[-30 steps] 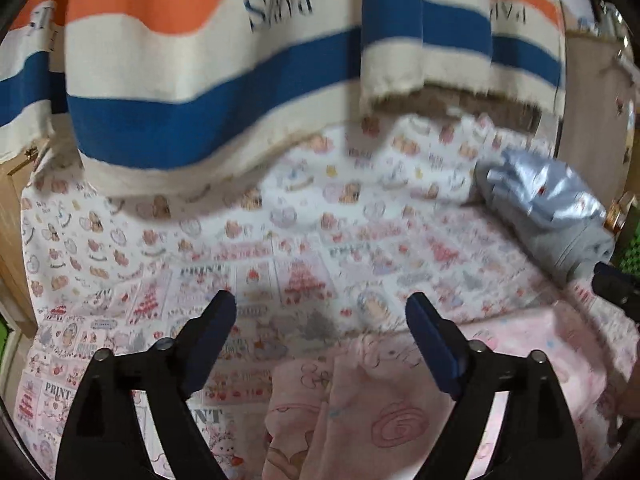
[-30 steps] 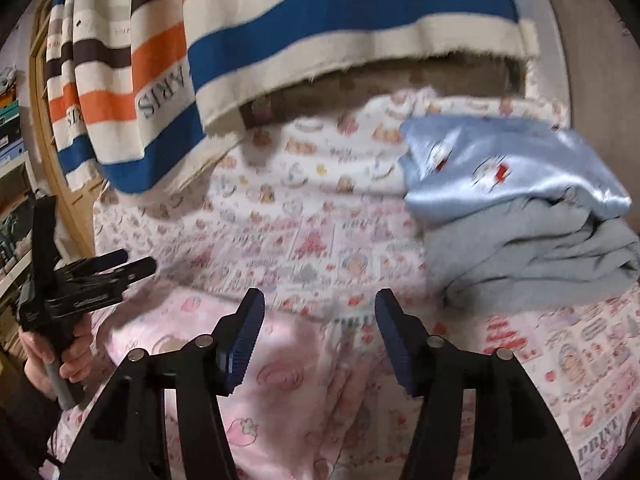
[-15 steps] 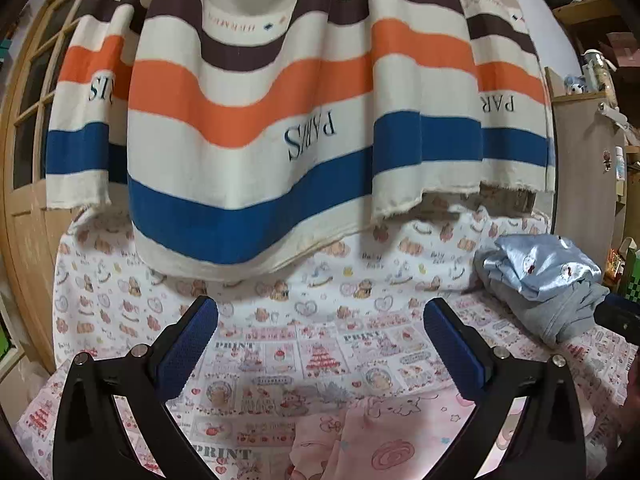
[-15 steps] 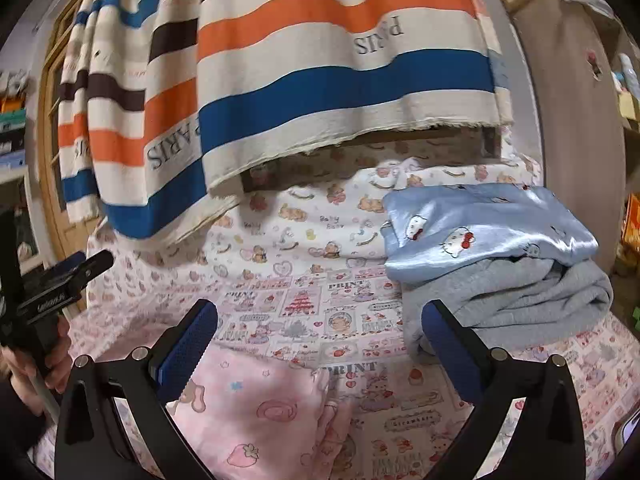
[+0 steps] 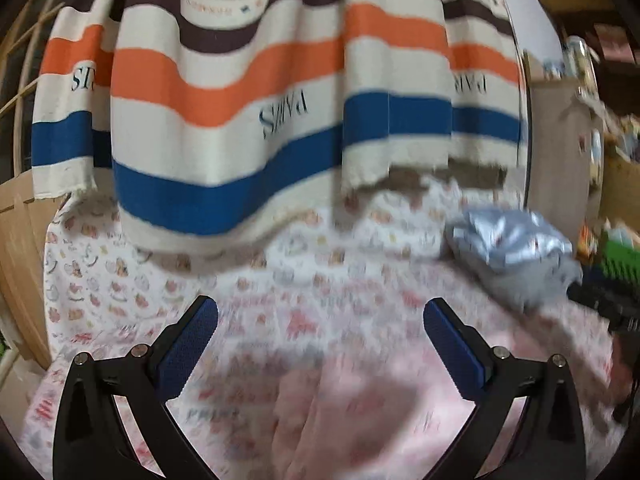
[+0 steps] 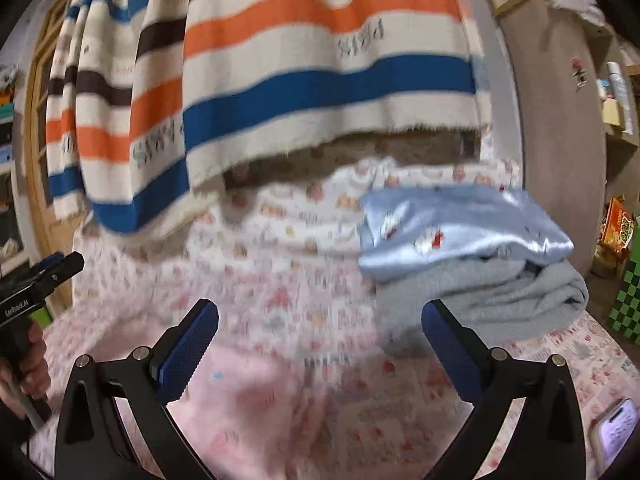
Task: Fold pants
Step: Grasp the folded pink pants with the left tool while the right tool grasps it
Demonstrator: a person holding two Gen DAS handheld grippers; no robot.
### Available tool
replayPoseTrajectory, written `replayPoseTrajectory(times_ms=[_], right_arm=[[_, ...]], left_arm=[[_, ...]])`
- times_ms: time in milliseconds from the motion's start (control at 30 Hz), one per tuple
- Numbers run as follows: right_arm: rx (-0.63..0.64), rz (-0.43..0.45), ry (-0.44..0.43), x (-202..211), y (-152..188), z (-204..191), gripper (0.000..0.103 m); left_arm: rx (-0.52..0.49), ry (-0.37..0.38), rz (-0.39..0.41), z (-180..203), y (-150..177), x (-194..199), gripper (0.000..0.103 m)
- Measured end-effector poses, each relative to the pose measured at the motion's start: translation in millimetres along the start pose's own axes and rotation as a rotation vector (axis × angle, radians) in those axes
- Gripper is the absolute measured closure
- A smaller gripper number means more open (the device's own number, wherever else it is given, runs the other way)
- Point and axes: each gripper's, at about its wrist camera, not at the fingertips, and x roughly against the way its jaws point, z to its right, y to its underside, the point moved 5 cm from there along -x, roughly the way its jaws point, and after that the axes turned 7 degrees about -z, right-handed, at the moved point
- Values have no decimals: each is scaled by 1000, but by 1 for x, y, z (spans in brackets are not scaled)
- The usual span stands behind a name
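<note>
Pink printed pants (image 5: 360,408) lie folded on the patterned bed sheet (image 5: 132,288), low in both views. My left gripper (image 5: 320,320) hovers above them, open, with nothing between its blue pads. The right gripper (image 6: 320,320) is likewise open and empty above the pants (image 6: 256,400). In the right wrist view, the left gripper (image 6: 60,264) shows at the left edge, held by a hand (image 6: 28,364). Both views are motion-blurred.
A stack of folded clothes, shiny blue on grey (image 6: 472,264), sits on the bed to the right. A striped blanket (image 5: 240,100) hangs behind the bed. A phone (image 6: 616,428) lies at the lower right. A wooden frame (image 5: 20,240) borders the left side.
Both grippers opened wide and lifted away from the pink pants, which now lie free on the sheet. The views tilted up, then slightly down again.
</note>
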Motion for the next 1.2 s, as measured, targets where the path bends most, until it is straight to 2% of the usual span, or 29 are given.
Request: replayPoseTrajectory(times_ms=[100, 233, 300, 333, 400, 433, 600, 733, 867, 1000, 1033, 1100, 1167, 1200], right_arm=[[-2, -107, -55, -3, 6, 6, 1], [-62, -230, -84, -14, 20, 18, 1], [-88, -292, -123, -21, 28, 19, 3], [-105, -331, -158, -26, 33, 18, 7], [-128, -392, -211, -36, 41, 14, 11], [-130, -406, -225, -40, 43, 13, 13], [-94, -439, -203, -64, 50, 8, 16], [-110, -489, -194, -81, 53, 13, 24], [-82, -503, -204, -84, 52, 8, 30], [-39, -517, -232, -86, 53, -2, 36], [-28, -515, -251, -86, 54, -7, 37], [-4, -512, -265, -85, 55, -13, 45], [34, -504, -255, -84, 57, -21, 54], [41, -503, -250, -85, 57, -23, 55]], left_arm=[[57, 22, -96, -14, 10, 1, 1], [176, 105, -236, -30, 25, -4, 1], [188, 137, -285, -32, 32, -8, 1], [179, 167, -315, -31, 36, -11, 1], [178, 290, -395, -26, 45, -18, 1], [193, 311, -416, -27, 49, -21, 1], [234, 267, -452, -42, 57, -40, 2], [261, 265, -489, -50, 60, -54, 3], [224, 345, -541, -43, 63, -67, 11], [236, 369, -592, -37, 68, -81, 16], [243, 380, -598, -36, 70, -84, 20], [244, 386, -584, -33, 69, -84, 23], [236, 432, -589, -27, 69, -86, 31], [223, 450, -592, -24, 69, -86, 32]])
